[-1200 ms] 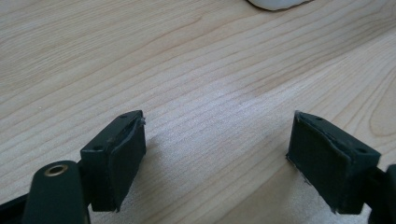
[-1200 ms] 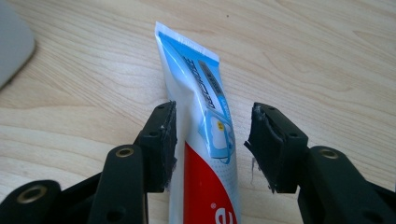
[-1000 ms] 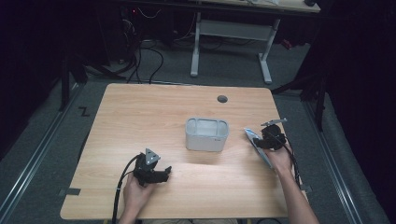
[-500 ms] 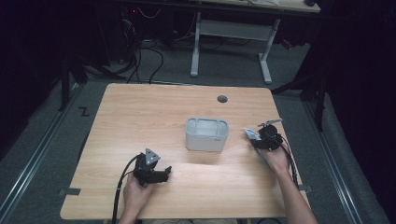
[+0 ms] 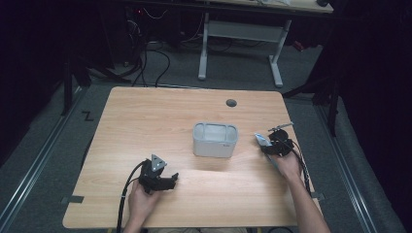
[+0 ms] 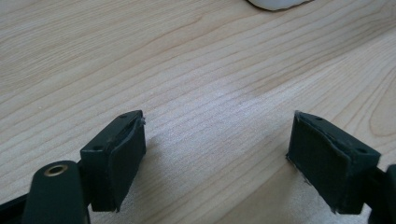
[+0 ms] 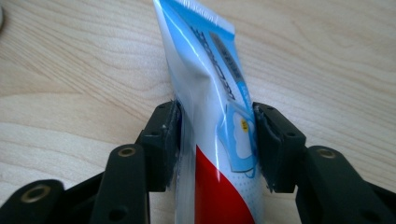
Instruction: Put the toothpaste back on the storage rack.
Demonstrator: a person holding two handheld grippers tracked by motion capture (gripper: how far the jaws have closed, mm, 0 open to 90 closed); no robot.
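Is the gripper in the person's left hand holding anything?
No: the left gripper has its two black jaws standing wide apart, with nothing but the bare light wooden table between them.

The high view is looking down and forward over my desk [image 5: 145, 116] from above. Each hand-held gripper's camera is riding close to the wood, sharing the desk's surface with it.

A person's left gripper [image 5: 167, 180] rests low at the near left, jaws spread wide and empty; the right gripper [image 5: 265, 144], forearm extended, has its jaws clamped tight.
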